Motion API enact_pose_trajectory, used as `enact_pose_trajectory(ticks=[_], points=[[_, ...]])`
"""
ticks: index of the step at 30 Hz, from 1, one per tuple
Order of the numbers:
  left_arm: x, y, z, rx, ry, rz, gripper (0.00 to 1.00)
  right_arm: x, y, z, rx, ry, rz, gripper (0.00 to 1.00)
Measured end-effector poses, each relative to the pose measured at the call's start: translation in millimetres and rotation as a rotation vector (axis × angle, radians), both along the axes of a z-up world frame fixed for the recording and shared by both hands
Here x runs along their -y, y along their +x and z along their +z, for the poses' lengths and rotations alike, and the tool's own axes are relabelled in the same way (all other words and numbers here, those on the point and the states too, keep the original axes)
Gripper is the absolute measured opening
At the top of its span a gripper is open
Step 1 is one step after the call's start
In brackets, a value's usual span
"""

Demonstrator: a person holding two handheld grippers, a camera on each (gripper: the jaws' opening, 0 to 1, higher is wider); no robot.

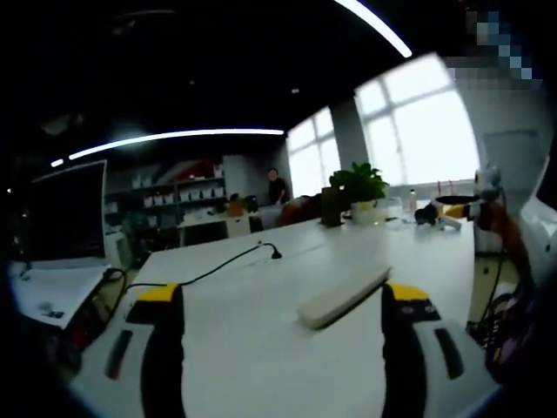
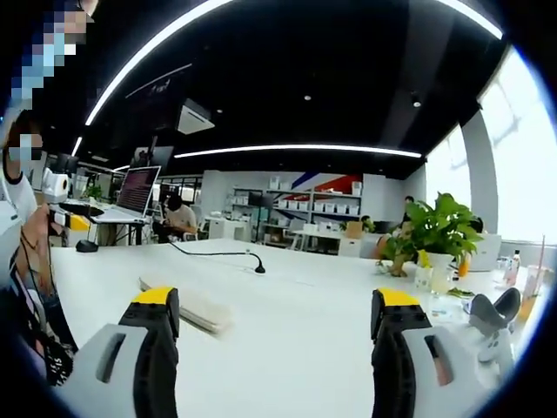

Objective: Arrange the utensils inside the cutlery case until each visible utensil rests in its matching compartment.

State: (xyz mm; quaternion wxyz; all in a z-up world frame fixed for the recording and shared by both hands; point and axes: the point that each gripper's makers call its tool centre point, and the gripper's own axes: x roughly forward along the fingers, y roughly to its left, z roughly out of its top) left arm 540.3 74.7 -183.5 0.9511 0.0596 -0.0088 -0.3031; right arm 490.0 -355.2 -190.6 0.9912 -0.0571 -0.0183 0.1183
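Observation:
My left gripper [image 1: 283, 296] stands open over the white table [image 1: 261, 348], its yellow-tipped jaws wide apart with nothing between them. A long, flat, pale case [image 1: 344, 296] lies shut on the table just ahead, close to the right jaw. My right gripper [image 2: 277, 298] is open too and holds nothing. In the right gripper view the same pale case [image 2: 198, 311] lies ahead on the left, partly behind the left jaw. The right gripper [image 1: 466, 211] also enters the left gripper view at the far right. The left gripper [image 2: 74, 222] also enters the right gripper view at the far left.
A black cable [image 1: 228, 261] runs across the table and ends in a plug [image 2: 258, 268]. A potted plant [image 2: 439, 231] and bottles [image 2: 515, 268] stand at the far edge. A laptop [image 2: 135, 192] and seated people are on desks behind. A person's body [image 2: 30, 287] is close by.

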Motion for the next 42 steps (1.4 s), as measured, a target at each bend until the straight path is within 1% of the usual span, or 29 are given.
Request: enact_pose_trajectory(ticks=[1,3,5,9,14,19,24,31,36,42], points=[[0,-1.6,1.4,0.008,-0.002,0.002,1.0,2,-1,-7.2,-0.037,-0.013,-0.01,0.99],[0,-4.5,2.7,0.023,0.0,0.009,1.0,8,-2,-12.6,-0.058,-0.066,-0.042,0.99],[1,-7.1,2.4,0.028,0.004,0.011,1.0,8,-5,-12.1,-0.049,-0.071,-0.044,0.99],[2,-12.1,-0.5,0.023,0.01,0.005,1.0,6,-11,-6.5,-0.028,-0.051,-0.021,0.99],[0,-14.4,-2.7,0.017,0.007,0.013,1.0,7,-19,1.6,0.01,-0.018,-0.015,0.99],[1,-16.0,2.5,0.037,-0.002,0.018,1.0,15,-24,1.3,0.003,-0.034,-0.044,0.99],[4,-17.3,0.7,0.034,0.009,0.012,0.99,21,-31,8.8,0.025,-0.024,-0.065,0.98],[2,-18.3,2.3,0.045,0.03,0.022,0.99,20,-31,7.8,0.017,-0.036,-0.067,0.98],[1,-17.7,1.2,0.042,0.035,0.028,0.99,21,-30,6.1,0.007,-0.045,-0.069,0.97],[3,-17.9,0.5,0.044,0.041,0.025,0.99,22,-29,4.9,0.004,-0.035,-0.068,0.97]])
